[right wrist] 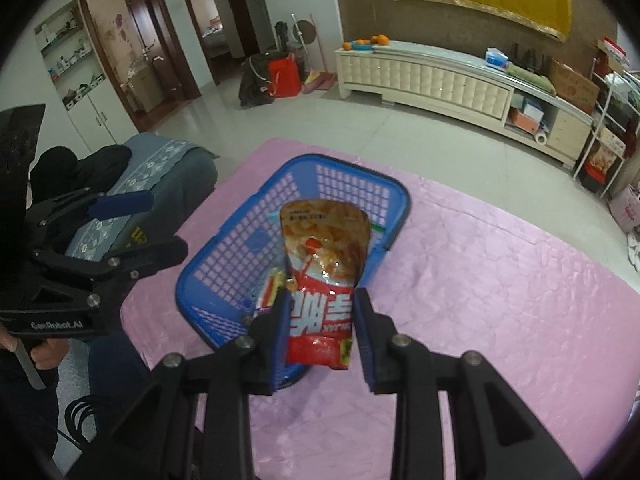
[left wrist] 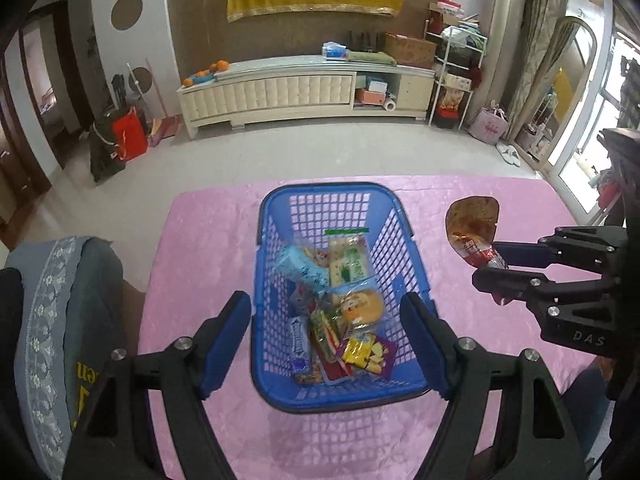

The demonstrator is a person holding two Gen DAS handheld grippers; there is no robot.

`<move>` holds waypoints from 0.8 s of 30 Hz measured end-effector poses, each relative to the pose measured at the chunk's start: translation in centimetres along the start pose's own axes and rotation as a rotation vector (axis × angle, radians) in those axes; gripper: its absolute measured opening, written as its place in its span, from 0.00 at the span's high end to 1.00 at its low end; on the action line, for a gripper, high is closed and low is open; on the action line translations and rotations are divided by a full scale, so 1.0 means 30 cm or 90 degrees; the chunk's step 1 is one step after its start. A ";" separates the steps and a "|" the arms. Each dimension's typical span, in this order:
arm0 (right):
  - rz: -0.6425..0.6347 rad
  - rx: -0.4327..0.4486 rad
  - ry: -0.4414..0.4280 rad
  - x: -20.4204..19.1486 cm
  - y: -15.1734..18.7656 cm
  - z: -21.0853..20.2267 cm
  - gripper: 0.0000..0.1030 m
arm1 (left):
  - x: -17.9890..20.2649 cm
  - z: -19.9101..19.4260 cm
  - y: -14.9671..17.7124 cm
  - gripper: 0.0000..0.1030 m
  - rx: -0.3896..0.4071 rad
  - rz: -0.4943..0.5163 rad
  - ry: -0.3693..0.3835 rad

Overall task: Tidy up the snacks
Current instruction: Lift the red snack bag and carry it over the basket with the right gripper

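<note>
We held the red snack packet [right wrist: 320,280] in our right gripper [right wrist: 322,332], its two blue pads clamped on the packet's lower end so that most of the bag stood free above them, in the air just right of the blue basket [left wrist: 394,216]. Our left gripper [left wrist: 326,340] hung over the near end of that basket with its jaws spread wide and nothing between them. The basket sat on the pink tablecloth [left wrist: 208,240] and already held a heap of small snacks [left wrist: 340,308], mostly toward its near half.

The grip was the weak point, we judged: only the crimped end was pinched, and the slick film could slide out if we swung the bag quickly. Let go too soon, the packet would land on the cloth right of the basket rather than inside. The tall bag could also catch the right rim and fold, or come to rest across the pile and tip over the low wall. The light basket might shift if either gripper knocked its rim.
</note>
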State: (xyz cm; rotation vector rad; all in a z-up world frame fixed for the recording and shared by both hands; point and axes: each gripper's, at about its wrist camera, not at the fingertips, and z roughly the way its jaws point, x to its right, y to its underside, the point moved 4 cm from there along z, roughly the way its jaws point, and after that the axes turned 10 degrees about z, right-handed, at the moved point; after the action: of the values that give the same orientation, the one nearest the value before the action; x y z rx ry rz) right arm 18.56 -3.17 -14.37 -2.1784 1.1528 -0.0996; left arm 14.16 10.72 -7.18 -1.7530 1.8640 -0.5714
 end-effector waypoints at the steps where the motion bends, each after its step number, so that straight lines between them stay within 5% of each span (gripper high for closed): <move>1: -0.004 -0.002 -0.001 -0.016 -0.001 0.009 0.66 | -0.008 -0.003 0.010 0.18 -0.001 -0.001 -0.005; 11: -0.009 -0.026 -0.025 -0.127 -0.002 0.095 0.66 | -0.094 -0.007 0.074 0.09 0.001 -0.011 -0.018; 13: -0.007 -0.036 -0.031 -0.142 0.000 0.120 0.66 | -0.110 -0.005 0.087 0.00 -0.001 -0.011 -0.025; 24: 0.015 -0.101 -0.022 -0.256 0.011 0.283 0.65 | -0.213 0.055 0.170 0.00 -0.022 -0.049 -0.034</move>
State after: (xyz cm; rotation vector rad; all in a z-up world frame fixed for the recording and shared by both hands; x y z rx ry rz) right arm 16.67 6.93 -19.41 -2.2943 1.2022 0.0420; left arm 11.45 17.53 -11.12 -1.8516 1.7868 -0.5190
